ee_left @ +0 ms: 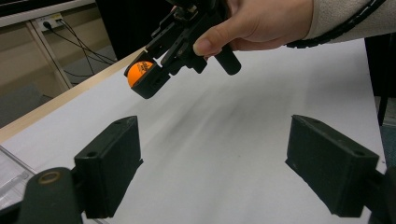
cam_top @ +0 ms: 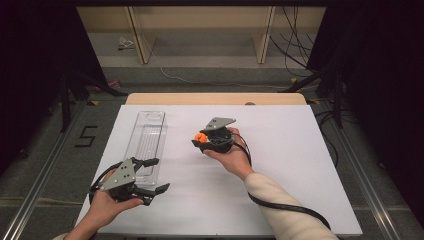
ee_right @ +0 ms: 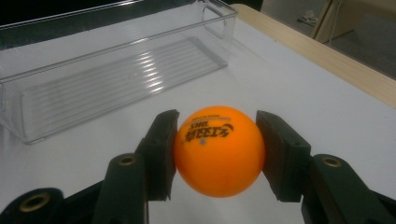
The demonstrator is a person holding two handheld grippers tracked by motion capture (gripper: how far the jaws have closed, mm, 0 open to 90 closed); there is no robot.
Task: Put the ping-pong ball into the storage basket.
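Observation:
An orange ping-pong ball (ee_right: 218,150) with black print sits squeezed between the two black jaws of my right gripper (ee_right: 217,154), a little above the white table. In the high view that gripper (cam_top: 199,139) is near the table's middle, pointing left, with the orange ball (cam_top: 200,136) at its tip. The left gripper view shows the ball (ee_left: 138,73) held up off the surface. My left gripper (cam_top: 158,175) rests at the front left, jaws wide apart with nothing between them; its own view shows the left gripper (ee_left: 212,161) over bare table.
A clear plastic tray (cam_top: 146,141), long and empty, lies on the left part of the white tabletop (cam_top: 280,165); the tray (ee_right: 112,70) is just beyond the held ball. A cable (cam_top: 280,202) trails from the right gripper along the sleeve. Wooden table edge (cam_top: 215,98) at the back.

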